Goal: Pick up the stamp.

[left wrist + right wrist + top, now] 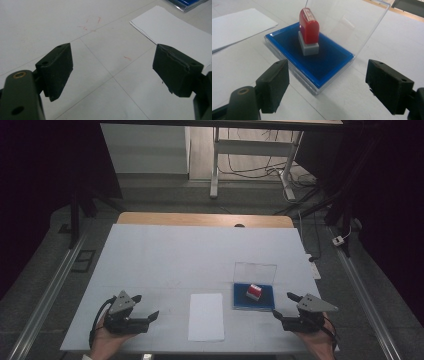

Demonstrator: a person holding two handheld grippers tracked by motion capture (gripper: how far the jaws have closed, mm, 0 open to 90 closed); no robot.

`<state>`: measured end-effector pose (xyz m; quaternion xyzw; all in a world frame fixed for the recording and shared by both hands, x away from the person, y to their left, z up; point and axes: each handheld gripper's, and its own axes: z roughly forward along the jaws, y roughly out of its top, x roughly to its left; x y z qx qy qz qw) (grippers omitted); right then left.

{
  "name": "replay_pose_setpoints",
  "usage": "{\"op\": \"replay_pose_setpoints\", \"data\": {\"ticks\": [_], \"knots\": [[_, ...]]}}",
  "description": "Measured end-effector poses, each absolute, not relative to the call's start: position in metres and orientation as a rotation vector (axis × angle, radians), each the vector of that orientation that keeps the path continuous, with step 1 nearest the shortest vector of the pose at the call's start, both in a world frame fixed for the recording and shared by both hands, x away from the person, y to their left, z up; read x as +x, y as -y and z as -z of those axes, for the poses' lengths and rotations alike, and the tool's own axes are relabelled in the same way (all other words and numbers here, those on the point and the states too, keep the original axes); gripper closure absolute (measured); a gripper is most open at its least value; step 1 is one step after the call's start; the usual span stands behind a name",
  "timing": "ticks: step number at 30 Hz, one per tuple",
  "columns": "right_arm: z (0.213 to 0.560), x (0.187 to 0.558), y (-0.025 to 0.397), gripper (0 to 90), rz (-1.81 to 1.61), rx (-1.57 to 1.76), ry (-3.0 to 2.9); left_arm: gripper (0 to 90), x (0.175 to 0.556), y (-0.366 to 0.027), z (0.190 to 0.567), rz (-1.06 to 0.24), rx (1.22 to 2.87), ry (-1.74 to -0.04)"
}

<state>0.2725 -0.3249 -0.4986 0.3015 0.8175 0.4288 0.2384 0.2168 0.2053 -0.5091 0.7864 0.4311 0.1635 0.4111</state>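
Right claw (289,306) gaping, empty — near stamp (309,30) | left claw (146,307) gaping, empty — beside paper (206,316)

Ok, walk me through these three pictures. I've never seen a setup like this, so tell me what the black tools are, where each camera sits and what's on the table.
There is no machine here: a person holds a hand-held two-jaw tool in each hand. The high view looks down on a white table; the left gripper and the right gripper come in from the bottom edge. The other two pictures come from cameras riding on those tools, looking out between their black jaws.

On the table lie a white sheet of paper and a blue ink pad in a clear plastic case with its lid standing open. A red stamp with a grey base stands upright on the pad.

Both tools have their jaws wide apart and hold nothing. The right one faces the case.
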Motion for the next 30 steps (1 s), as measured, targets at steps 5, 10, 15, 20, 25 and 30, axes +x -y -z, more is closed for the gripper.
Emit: {"op": "replay_pose_setpoints", "data": {"ticks": [5,10,15,20,25,30], "knots": [[0.489,0.274,0.321,22.3,-1.197,0.809,-2.248,17.2,0.217,-0.205,0.509,-0.412,1.983,-1.088],[0.475,0.275,0.316,22.8,-1.223,0.797,-2.243,17.3,0.218,-0.204,0.509,-0.41,1.987,-1.086],[0.465,0.277,0.314,23.6,-1.234,0.796,-2.257,17.3,0.22,-0.204,0.509,-0.405,1.985,-1.089],[0.459,0.28,0.312,23.9,-1.231,0.792,-2.281,17.4,0.222,-0.203,0.51,-0.403,1.99,-1.089],[0.451,0.289,0.305,23.9,-1.227,0.785,-2.311,17.5,0.224,-0.203,0.51,-0.397,1.993,-1.086],[0.442,0.3,0.289,23.9,-1.203,0.755,-2.364,17.5,0.224,-0.205,0.51,-0.399,1.995,-1.091]]}}
